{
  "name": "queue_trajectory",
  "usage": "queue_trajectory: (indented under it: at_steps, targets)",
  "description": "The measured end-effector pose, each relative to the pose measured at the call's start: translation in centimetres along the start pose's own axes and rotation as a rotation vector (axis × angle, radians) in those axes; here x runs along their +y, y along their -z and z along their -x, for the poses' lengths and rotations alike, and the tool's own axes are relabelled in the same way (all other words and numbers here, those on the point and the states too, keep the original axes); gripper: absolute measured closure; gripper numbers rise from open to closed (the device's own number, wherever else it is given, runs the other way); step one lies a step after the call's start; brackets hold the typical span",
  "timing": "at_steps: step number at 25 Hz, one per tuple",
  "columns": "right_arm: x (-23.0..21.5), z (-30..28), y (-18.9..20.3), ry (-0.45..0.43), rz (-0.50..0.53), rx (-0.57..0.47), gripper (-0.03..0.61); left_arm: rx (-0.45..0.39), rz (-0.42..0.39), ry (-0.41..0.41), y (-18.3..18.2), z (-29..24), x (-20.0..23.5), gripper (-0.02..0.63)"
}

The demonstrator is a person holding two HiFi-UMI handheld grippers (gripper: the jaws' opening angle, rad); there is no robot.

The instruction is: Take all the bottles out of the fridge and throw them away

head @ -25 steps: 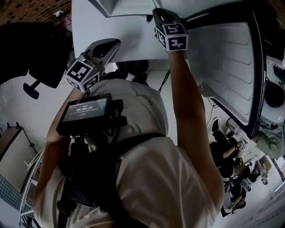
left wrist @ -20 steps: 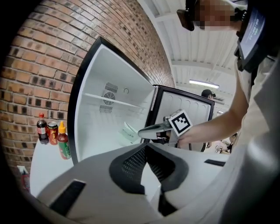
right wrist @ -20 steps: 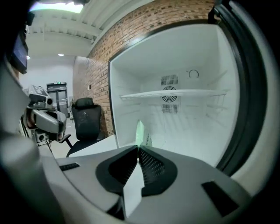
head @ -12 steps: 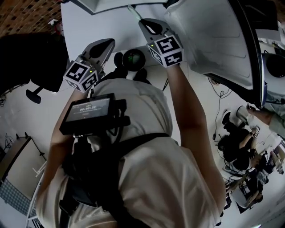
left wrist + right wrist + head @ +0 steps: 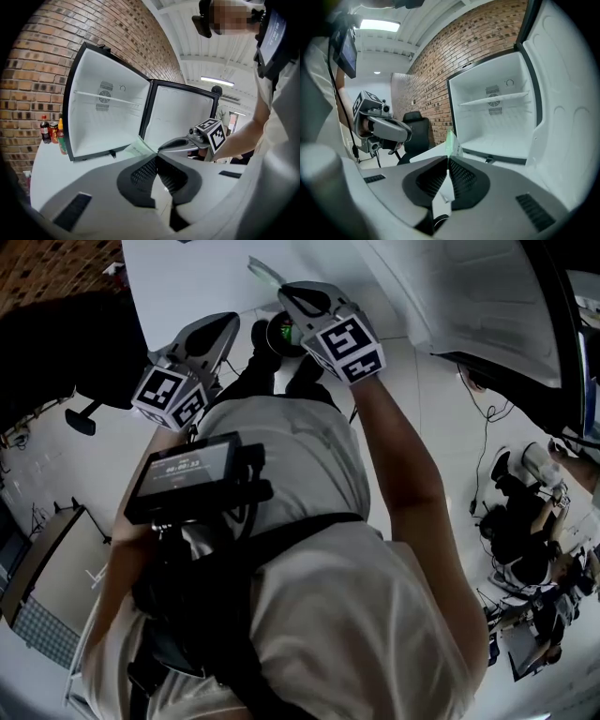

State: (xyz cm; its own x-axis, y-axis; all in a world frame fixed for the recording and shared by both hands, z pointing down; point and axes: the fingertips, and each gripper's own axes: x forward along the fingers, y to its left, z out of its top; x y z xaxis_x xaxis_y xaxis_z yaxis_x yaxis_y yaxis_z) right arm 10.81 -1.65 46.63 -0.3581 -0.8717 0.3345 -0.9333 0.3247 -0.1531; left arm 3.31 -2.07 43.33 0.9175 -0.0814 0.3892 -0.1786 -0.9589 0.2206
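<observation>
My right gripper (image 5: 280, 291) (image 5: 448, 160) is shut on a thin, pale green plastic bottle (image 5: 451, 139) (image 5: 265, 272) that looks flattened and sticks out past the tips. It hangs over the edge of the white table (image 5: 187, 277), above a dark round container (image 5: 279, 334) on the floor. My left gripper (image 5: 231, 322) (image 5: 156, 157) is level beside it with its jaws together and nothing in them. The small white fridge (image 5: 103, 112) (image 5: 497, 117) stands open on the table, and its inside looks bare.
The fridge door (image 5: 567, 93) (image 5: 180, 117) swings wide at the right. Three sauce bottles (image 5: 52, 133) stand on the table beside the fridge, against the brick wall. A black office chair (image 5: 412, 126) (image 5: 56, 352) is at the left. Other people sit at the far right (image 5: 525, 531).
Both grippers have drawn back from the fridge toward the table's edge, the right one still with the bottle. The dark round container has come into view under them.
</observation>
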Motion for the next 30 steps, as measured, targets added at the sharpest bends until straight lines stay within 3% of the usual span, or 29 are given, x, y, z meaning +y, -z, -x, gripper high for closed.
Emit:
queue_trajectory:
  at_steps: [5,10,20,30]
  targets:
    - [1.9,1.4,2.9,-0.001,-0.055,0.038,0.563,0.016,-0.016,0.015,0.4,0.5,-0.6,0.611]
    - [4.3,2.8,5.9,0.0,-0.076,0.122,0.563,-0.019,-0.02,0.037,-1.2,0.7,0.1,0.611]
    - [9.4,0.3,9.9,-0.027,-0.078,0.274,0.563,-0.024,0.001,0.085,0.1,2.7,1.5,0.612]
    - [8.3,-1.1,18.3,0.012,-0.125,0.462,0.562,0.006,-0.002,0.115,1.6,3.5,0.5,0.612]
